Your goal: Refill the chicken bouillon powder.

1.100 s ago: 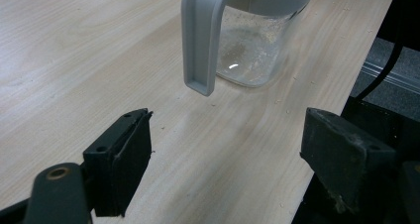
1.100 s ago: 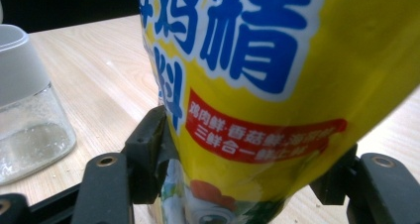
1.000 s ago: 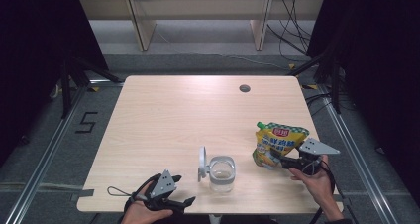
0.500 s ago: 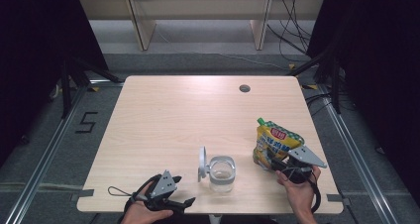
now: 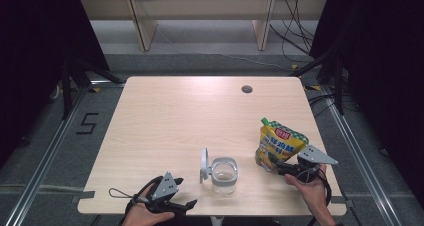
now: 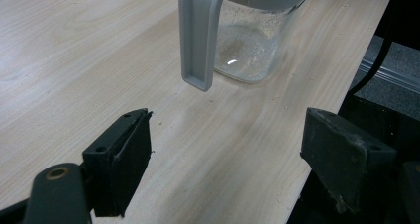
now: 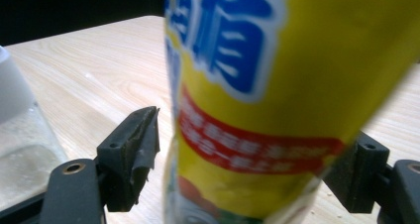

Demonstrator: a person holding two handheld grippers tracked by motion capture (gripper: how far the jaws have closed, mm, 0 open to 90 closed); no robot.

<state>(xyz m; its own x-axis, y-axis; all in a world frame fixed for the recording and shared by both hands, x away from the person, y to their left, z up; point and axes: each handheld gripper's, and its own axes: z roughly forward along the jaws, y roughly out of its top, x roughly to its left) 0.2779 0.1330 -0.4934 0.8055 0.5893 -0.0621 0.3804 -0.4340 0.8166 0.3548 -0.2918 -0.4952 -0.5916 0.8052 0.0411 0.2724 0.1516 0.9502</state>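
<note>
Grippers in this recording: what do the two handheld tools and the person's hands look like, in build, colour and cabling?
Both are black two-jaw tools. The left gripper and right gripper each carry a grey three-cornered plate on top. The jaw pads are blocky black pieces with small screw holes, on arms with a brass-coloured rivet. A thin dark cable loops from the left one. No sleeves can be seen on the forearms.

A light wooden table (image 5: pixel 190 111) with rounded corners stands on a grey carpeted floor (image 5: pixel 60 136); a small round cable hole (image 5: pixel 246 89) sits near its far right edge. Metal rails (image 5: pixel 45 161) run along the floor on both sides. A white "5" marking (image 5: pixel 88 123) lies on the floor at left. Beyond the far edge stands pale wooden furniture (image 5: pixel 200 11) with upright legs. Black cables (image 5: pixel 295 31) trail at far right. Dark curtains (image 5: pixel 30 61) close in both sides.
</note>
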